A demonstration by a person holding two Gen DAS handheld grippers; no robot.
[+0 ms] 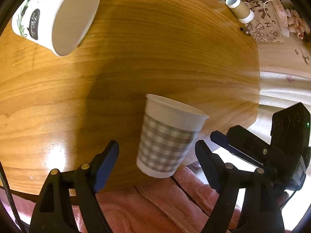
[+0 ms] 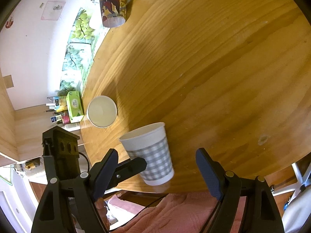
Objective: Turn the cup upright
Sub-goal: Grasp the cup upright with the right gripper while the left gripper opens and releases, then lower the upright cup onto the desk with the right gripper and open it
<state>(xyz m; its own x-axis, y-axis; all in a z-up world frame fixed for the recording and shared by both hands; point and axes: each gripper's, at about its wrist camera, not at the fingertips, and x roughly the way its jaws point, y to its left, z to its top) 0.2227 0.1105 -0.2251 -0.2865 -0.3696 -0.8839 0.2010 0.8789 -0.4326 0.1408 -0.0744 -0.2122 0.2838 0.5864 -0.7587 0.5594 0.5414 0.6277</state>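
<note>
The left tool is standing released, jaws wide on either side of the gingham cup without touching it. The cup is sitting mouth-up near the desk's front edge, white above a grey checked band, slightly blurred, so the flip looks essentially done. The right tool is likewise hanging released and empty beside the cup.
</note>
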